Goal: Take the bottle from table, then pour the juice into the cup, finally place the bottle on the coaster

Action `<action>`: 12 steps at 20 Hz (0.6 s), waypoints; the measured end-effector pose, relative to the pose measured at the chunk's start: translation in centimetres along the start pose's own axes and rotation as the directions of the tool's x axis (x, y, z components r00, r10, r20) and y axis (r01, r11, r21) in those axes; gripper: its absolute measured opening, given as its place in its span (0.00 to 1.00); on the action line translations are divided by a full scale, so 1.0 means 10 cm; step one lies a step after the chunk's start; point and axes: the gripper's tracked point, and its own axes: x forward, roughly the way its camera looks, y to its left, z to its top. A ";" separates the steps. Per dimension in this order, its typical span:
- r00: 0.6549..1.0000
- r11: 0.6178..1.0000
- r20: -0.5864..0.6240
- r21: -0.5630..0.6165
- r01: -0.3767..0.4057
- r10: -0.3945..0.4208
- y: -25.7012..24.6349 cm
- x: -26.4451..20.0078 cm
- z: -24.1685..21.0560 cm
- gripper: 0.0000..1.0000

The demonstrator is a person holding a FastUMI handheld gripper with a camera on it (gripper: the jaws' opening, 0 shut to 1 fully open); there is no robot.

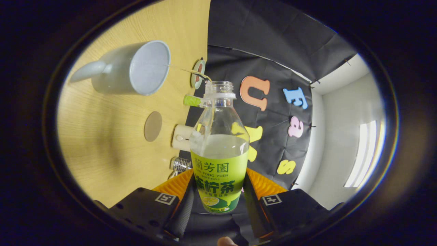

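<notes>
My gripper (pixel 218 193) is shut on a clear bottle (pixel 220 143) with a green and yellow label, both fingers pressing its lower body. The bottle is uncapped and tipped over the wooden table (pixel 102 143), with pale juice filling its lower half. A thin stream (pixel 187 71) runs from its mouth toward the rim of a grey-white cup (pixel 131 68) with a handle, which stands beyond and left of the bottle. A round brown coaster (pixel 152 126) lies on the table between the cup and my fingers.
A green cap (pixel 192 100) sits beside the bottle's neck. A round green-rimmed disc (pixel 198 73) lies near the booth's wall. A cream-coloured small box (pixel 182 137) and a metallic object (pixel 180 164) stand at the table's edge by the wall.
</notes>
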 end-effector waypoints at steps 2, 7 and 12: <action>1.000 1.000 0.000 -0.006 0.006 -0.006 -0.04 0.01 -0.01 0.77; 1.000 0.999 0.006 -0.033 0.026 -0.025 -0.16 0.03 -0.02 0.77; 1.000 0.998 0.007 -0.049 0.029 -0.029 -0.21 0.01 -0.04 0.77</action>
